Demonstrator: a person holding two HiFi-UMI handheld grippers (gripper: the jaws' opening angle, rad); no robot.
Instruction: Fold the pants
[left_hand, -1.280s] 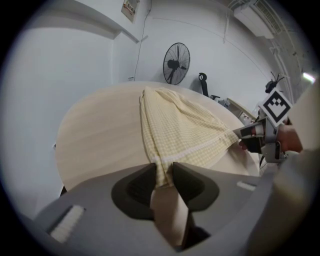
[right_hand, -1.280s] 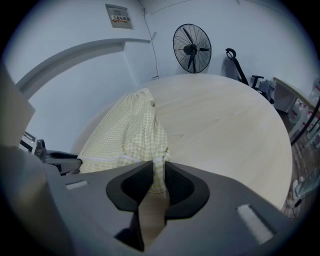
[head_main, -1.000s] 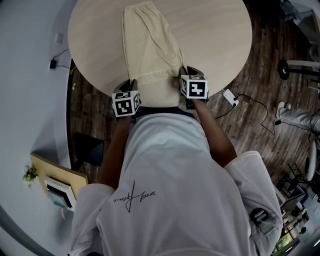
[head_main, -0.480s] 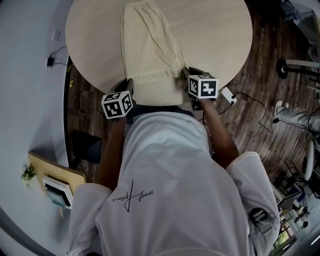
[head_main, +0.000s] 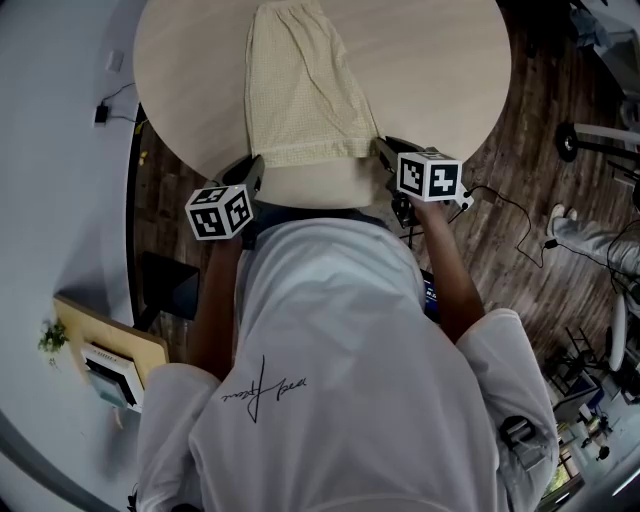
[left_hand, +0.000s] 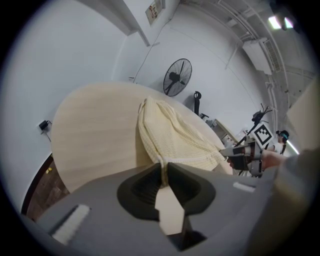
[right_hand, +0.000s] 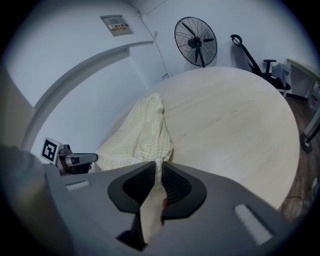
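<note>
One table (head_main: 450, 60), one pants (head_main: 300, 90): left tool (head_main: 256, 162) (closing) and right tool (head_main: 380, 145) pinch its hem.

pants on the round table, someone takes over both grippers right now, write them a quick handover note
Left gripper: jaws closing on the near left corner of the pants, with cloth between them.
Right gripper: jaws pinch the near right corner.
Pants: lying as one long strip on the round table, waistband at the far end, hem at the near edge between the two grippers.
Done: both hem corners are taken.
Left: no cross fold is made yet. Probably carry the hem over to the waistband, lay it down and release.
</note>
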